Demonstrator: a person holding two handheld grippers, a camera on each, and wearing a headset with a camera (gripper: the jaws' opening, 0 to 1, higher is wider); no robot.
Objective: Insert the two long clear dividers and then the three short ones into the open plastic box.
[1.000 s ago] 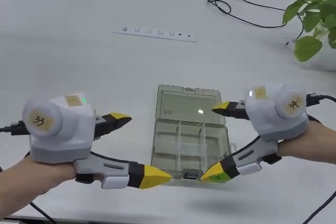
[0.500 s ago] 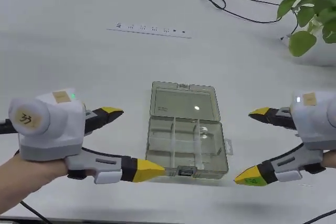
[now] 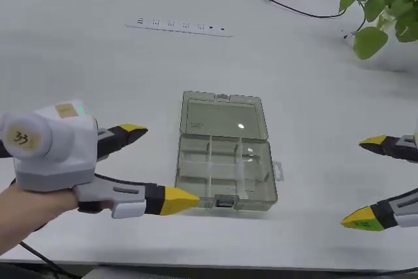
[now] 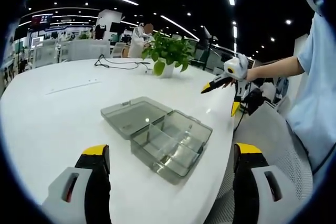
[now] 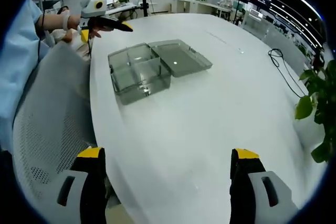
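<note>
Head view down on table (image 3: 98,63), gripper views low from opposite sides, all sharing plastic box (image 3: 225,168)

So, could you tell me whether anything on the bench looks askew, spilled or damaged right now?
Nothing stands out. The clear plastic box lies flat, its lid open, dividers upright inside; the left gripper and right gripper, both open, sit apart from it.

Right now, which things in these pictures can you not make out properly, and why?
Right gripper, head view: body cut off by the right edge.
Dividers in the box, every view: clear against clear walls, count uncertain.
Power strip, head view: sockets too small.
Plant, head view: pot cut off.
</note>
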